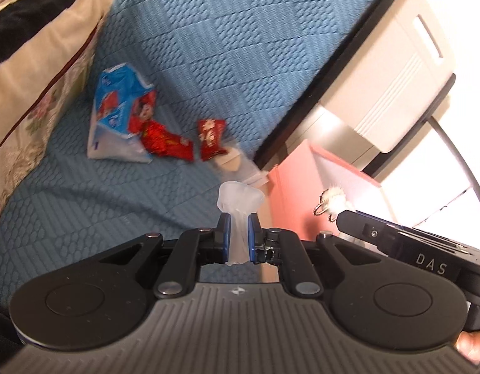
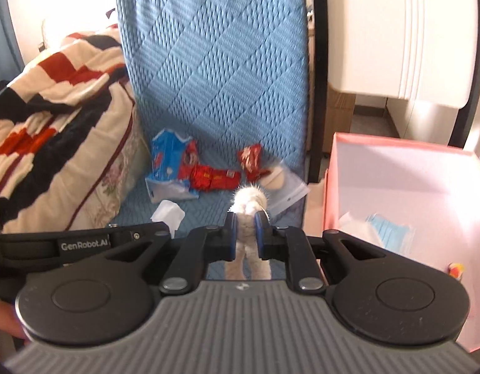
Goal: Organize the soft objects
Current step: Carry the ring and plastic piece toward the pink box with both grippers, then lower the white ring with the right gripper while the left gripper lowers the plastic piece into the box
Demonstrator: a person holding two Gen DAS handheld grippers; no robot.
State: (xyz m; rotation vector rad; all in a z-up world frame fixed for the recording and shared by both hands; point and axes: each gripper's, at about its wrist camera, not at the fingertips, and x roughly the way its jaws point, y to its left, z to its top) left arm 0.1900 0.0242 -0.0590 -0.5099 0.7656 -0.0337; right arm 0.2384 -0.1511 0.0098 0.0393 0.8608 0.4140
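Note:
My left gripper is shut on a soft translucent white wad, whose top bulges above the blue pads. My right gripper is shut on a white fluffy toy. Both are held above the blue quilted bed cover. In the left wrist view the right gripper shows at the right with the fluffy toy against the pink box. In the right wrist view the left gripper comes in from the left with its white wad.
On the cover lie a blue tissue pack, two red packets and a clear zip bag. The pink box at the right holds a blue face mask. A striped blanket is heaped at the left.

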